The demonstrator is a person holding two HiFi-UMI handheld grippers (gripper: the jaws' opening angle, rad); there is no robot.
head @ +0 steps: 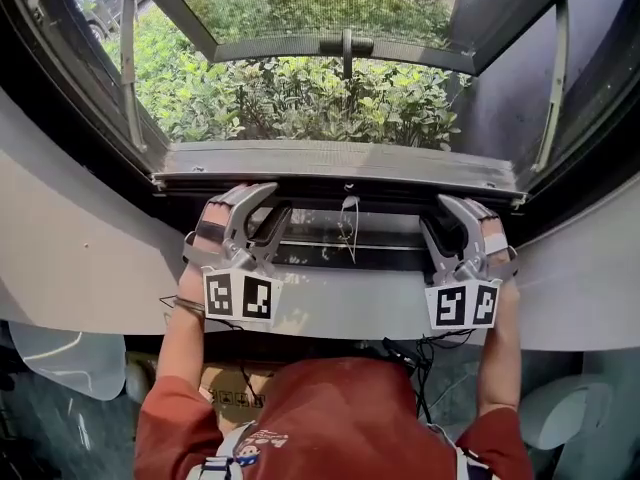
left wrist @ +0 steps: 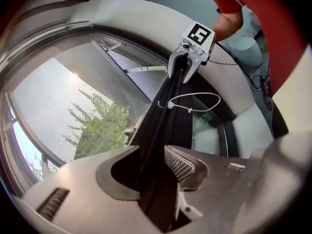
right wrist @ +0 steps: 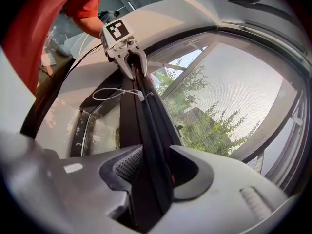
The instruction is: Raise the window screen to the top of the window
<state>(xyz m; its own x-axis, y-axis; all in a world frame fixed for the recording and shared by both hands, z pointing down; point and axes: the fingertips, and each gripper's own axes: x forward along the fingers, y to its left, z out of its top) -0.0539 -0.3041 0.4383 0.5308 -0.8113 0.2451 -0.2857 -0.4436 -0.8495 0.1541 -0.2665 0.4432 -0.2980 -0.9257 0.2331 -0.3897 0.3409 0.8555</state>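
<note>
Two grippers are sitting at the dark screen bar [left wrist: 163,126], which is lying low across the window, just inside the grey sill [head: 340,160]. Your left gripper [head: 266,210] is straddling the bar near its left end. Your right gripper [head: 440,218] is straddling it near the right end, well apart from the other. A white cord [head: 348,226] is hanging from the bar midway between them. Both sets of jaws are standing wide apart. In each gripper view the bar is running between the pads, but the pads are not pressing on it, so neither gripper is holding anything. Green bushes [head: 300,98] are showing outside.

You appear to be lining up a hold, with the screen not yet raised. The next move is likely calling for both jaws to close on the bar. After that, both ends should be lifting together and level, so the bar is not tilting or jamming on its way to the top.
</note>
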